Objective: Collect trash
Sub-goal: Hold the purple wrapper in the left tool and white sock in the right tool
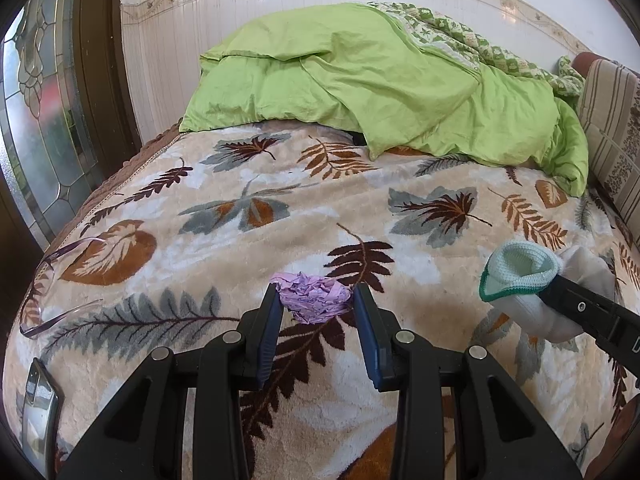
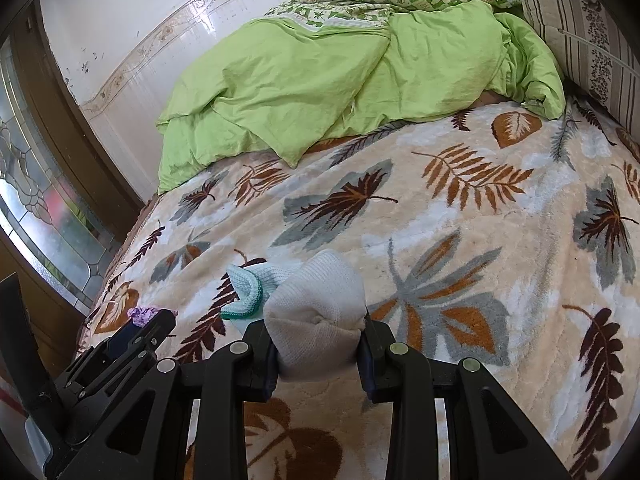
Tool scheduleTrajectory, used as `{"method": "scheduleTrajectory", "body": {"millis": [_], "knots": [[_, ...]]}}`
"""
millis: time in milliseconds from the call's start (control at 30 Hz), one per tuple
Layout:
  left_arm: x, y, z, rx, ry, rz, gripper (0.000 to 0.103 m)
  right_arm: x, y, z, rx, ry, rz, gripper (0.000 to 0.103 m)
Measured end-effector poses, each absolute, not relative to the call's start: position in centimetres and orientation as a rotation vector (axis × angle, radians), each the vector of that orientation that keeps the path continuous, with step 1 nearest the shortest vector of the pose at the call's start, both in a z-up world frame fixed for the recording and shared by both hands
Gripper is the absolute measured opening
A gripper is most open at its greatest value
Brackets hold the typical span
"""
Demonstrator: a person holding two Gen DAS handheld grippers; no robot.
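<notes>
Left claw point(image 1: 316, 300) clamped on purple paper wad point(image 1: 314, 298); right claw point(image 2: 320, 344) clamped on white sock point(image 2: 316, 320), above the bed point(image 1: 240, 208).

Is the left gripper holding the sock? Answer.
No, the left gripper is closed on a crumpled purple paper wad; the right gripper holds the sock.

Plush matt blanket point(image 1: 208, 208), crumpled purple paper wad point(image 1: 314, 298), knit sock point(image 2: 316, 312), glossy wall tiles point(image 1: 168, 60), smooth cotton duvet point(image 1: 360, 92).

Each black plastic claw point(image 1: 316, 300) carries 2 blue pads point(image 1: 267, 340) and silver rivets.
</notes>
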State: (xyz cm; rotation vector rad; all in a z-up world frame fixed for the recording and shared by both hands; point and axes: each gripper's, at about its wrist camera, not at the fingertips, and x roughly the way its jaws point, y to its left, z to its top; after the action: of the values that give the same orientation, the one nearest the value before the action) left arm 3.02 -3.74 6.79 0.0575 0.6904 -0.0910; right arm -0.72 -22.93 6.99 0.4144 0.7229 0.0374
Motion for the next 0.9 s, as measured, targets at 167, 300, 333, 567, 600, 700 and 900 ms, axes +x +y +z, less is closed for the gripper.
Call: {"method": "scheduleTrajectory", "body": {"millis": [167,300,333,567,600,700,900], "knots": [[3.0,-3.7,6.8,0.057,0.691,-0.092,0.035,-1.0,-23.0,7.2,0.413,0.72,0.036,0.033],[3.0,-3.7,6.8,0.056,0.691,-0.094,0.035,-1.3,-23.0,7.5,0.41,0.718,0.037,0.033],[2.9,-3.6,6.8,0.055,0.691,-0.096,0.035,-1.4,-23.0,7.5,0.409,0.716,0.037,0.033],[1.7,-3.0,6.7,0.038,0.693,-0.107,0.035,-1.8,-22.7,8.1,0.4,0.713,0.039,0.033],[1.5,-2.9,6.8,0.033,0.693,-0.109,0.035,-1.9,-22.6,8.2,0.401,0.711,0.038,0.033],[1.4,-2.7,7.3,0.018,0.693,-0.116,0.035,-1.9,-22.5,8.3,0.405,0.712,0.035,0.033],[0.5,-2.5,8.2,0.014,0.682,-0.124,0.035,-2.5,-22.3,9.0,0.399,0.701,0.034,0.033]]}}
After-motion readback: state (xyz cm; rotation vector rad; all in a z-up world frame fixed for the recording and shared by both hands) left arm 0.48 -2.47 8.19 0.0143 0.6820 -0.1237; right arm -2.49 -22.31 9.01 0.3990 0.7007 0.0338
